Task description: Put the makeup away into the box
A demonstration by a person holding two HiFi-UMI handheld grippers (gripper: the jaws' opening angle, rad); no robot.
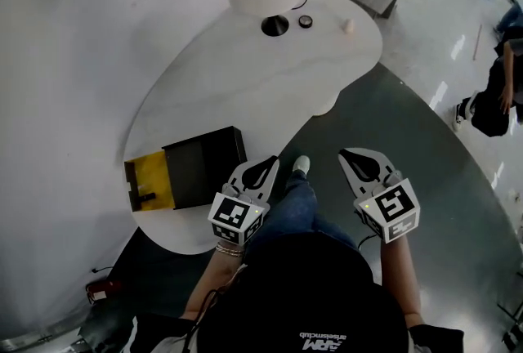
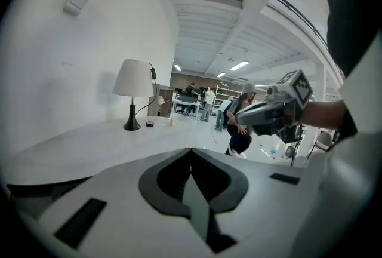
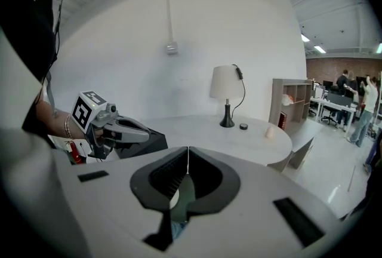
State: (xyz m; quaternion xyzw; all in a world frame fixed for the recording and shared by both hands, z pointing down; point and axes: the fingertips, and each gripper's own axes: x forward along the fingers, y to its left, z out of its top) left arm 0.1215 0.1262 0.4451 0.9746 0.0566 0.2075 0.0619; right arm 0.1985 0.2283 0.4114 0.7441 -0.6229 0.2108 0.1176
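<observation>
Two tools | your left tool [image 1: 268,165] and right tool [image 1: 353,155] were both closed tight, empty | box [image 1: 200,167] lay open on counter [image 1: 245,73].

The right tongs [image 3: 188,152] are pressed together, empty. The left tongs [image 3: 143,131] are seen before the black box [image 3: 153,143] on the table [image 3: 203,128].

Head view looks steeply down; the 2 gripper views share the far lamp [image 2: 132,79].
</observation>
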